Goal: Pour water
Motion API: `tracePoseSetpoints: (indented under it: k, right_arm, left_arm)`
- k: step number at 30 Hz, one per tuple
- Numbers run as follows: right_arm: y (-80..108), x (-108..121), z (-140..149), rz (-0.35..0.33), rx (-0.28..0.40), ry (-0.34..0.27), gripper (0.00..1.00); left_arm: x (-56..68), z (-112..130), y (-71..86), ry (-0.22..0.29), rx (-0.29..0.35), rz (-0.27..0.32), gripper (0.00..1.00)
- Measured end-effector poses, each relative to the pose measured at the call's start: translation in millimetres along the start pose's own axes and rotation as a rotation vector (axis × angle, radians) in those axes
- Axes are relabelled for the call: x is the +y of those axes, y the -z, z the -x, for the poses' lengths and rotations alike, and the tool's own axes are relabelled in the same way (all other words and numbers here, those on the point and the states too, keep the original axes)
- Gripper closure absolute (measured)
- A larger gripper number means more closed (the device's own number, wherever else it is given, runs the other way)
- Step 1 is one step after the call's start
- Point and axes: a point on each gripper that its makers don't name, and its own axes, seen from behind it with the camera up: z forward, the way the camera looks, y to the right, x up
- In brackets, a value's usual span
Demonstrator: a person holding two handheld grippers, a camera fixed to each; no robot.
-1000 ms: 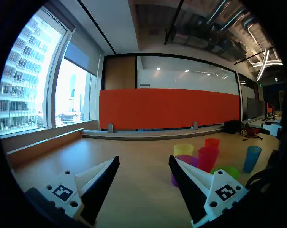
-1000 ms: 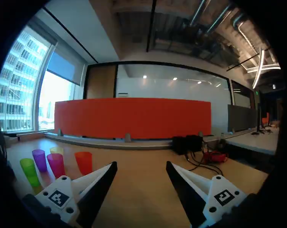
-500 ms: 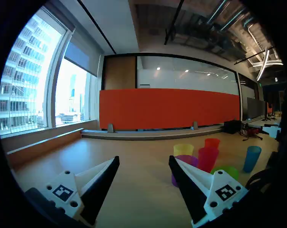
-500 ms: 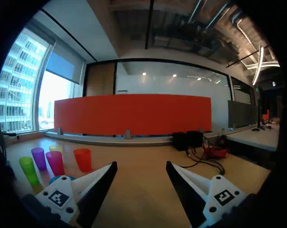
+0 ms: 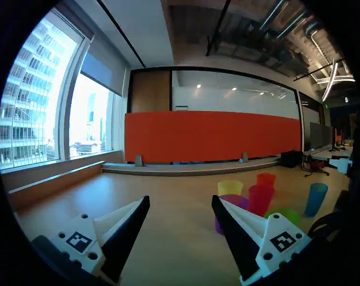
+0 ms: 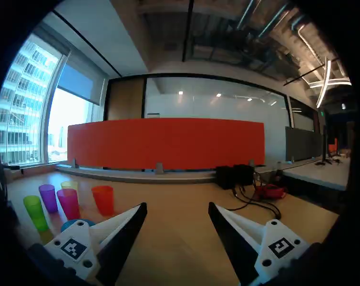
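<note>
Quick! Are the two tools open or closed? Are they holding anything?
Left tool: open, holding nothing.
Right tool: open, holding nothing.

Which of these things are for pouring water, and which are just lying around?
For the job: yellow cup, red cup, pink cup, purple cup, green cup, blue cup, left gripper, right gripper.
Just lying about: black box, cables, orange divider.
</note>
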Motion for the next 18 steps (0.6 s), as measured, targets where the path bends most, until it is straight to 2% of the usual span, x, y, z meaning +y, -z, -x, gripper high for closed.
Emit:
tracePoseSetpoints:
  k: [18]
  right_arm:
    - [3.1,-1.3,-0.6,-0.004,0.000,0.001,0.01]
  left_arm:
    - [0.1,0.4,0.6,0.000,0.000,0.000,0.04]
